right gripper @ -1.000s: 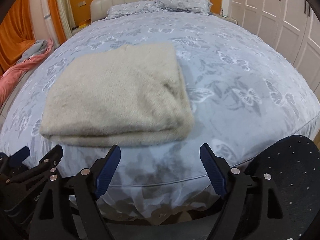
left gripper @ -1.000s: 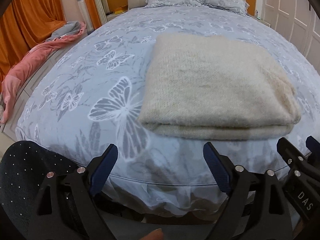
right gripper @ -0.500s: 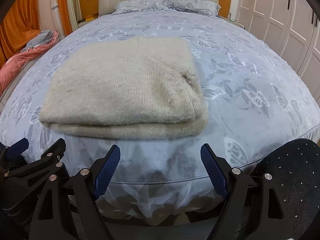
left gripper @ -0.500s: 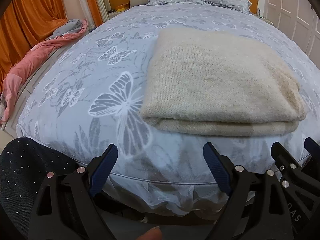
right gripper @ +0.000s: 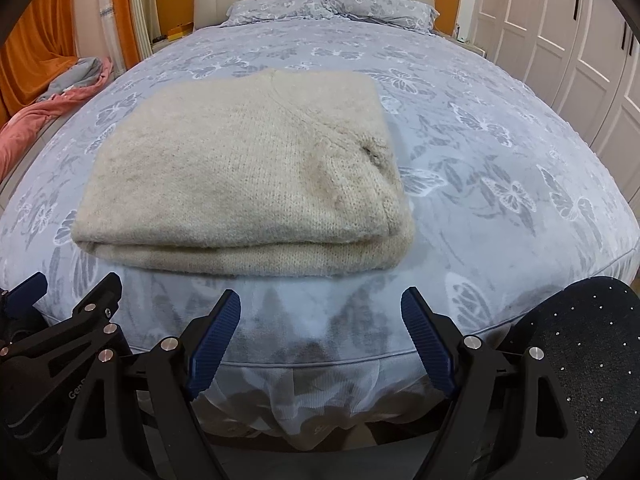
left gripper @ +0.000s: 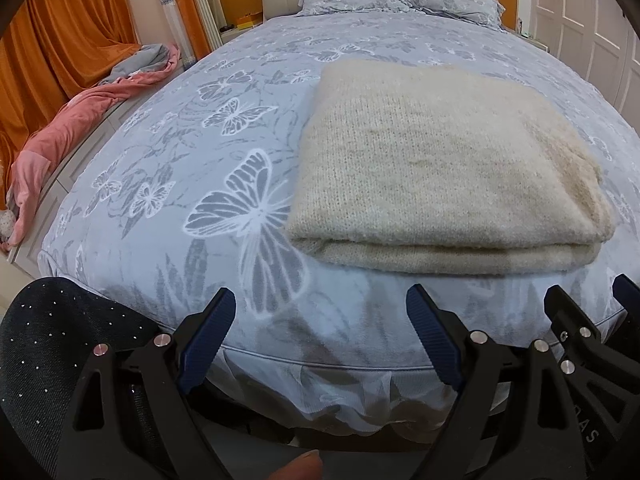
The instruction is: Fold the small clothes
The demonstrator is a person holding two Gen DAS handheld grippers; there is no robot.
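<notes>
Left wrist view: cream knit sweater (left gripper: pixel 444 172) lies folded into a thick rectangle on the bed (left gripper: pixel 192 152), near the foot edge and right of the big white butterfly print. Fuzzy, ribbed knit texture; top face flat. Folded edge faces the camera, layers stacked, right end rounded and slightly bulged. Left gripper (left gripper: pixel 320 320) hangs over the bed's foot edge, short of the sweater, jaws spread wide, nothing between the blue pads (left gripper: pixel 208 336). Right gripper (left gripper: pixel 588 316) shows at the right frame edge, also clear of the sweater. Pink blanket (left gripper: pixel 76 120) sits off the bed's left side, orange curtains (left gripper: pixel 60 40) behind it.

Right wrist view: same sweater (right gripper: pixel 244 168), now left of centre. A diagonal seam runs across the top layer; a small dark spot sits near the right corner. Faint grey discolouration on the top face. Bottom layers stick out slightly below the top fold. Right gripper (right gripper: pixel 320 320) is wide apart, empty, not touching the fabric. Left gripper (right gripper: pixel 64 300) is at lower left. Pillows (right gripper: pixel 332 6) at the headboard, white wardrobe doors (right gripper: pixel 560 40) on the right.
</notes>
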